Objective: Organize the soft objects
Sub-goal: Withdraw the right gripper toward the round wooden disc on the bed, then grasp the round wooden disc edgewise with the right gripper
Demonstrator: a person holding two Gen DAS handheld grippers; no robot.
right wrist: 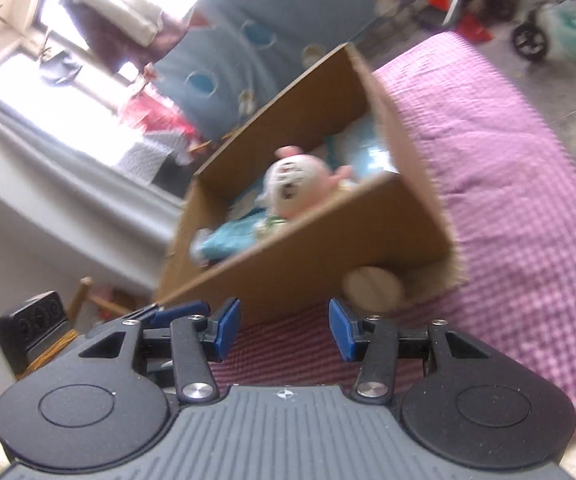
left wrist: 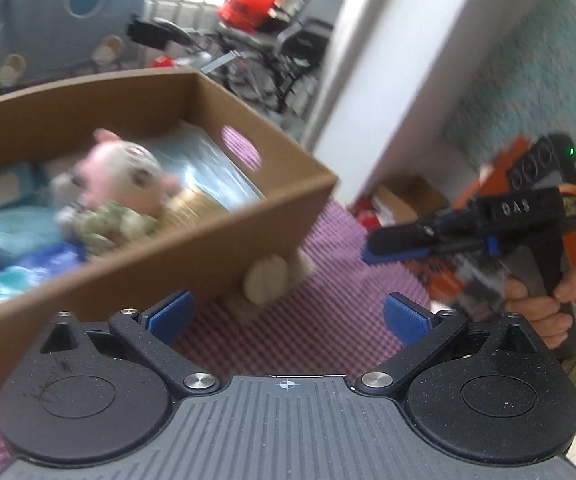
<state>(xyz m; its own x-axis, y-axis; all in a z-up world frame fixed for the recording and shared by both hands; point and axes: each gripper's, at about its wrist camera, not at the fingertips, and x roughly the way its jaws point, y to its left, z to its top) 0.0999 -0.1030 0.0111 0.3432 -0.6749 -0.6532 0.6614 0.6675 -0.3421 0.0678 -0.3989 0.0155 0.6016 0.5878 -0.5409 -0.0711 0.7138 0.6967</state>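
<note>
Beige round-footed plush toy point(left wrist: 267, 283) is seen lying on the pink checked bed cover point(left wrist: 327, 256), touching the brown cardboard box point(left wrist: 192, 256); left tool point(left wrist: 288, 316), fully spread and empty, is best centred over it before closing, while right tool point(right wrist: 284, 330), part-open, holds nothing.

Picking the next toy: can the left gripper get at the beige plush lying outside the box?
Probably yes. The left gripper is open and empty, and the beige plush lies on the pink checked cover just ahead, against the cardboard box wall. That wall may crowd one finger.
</note>
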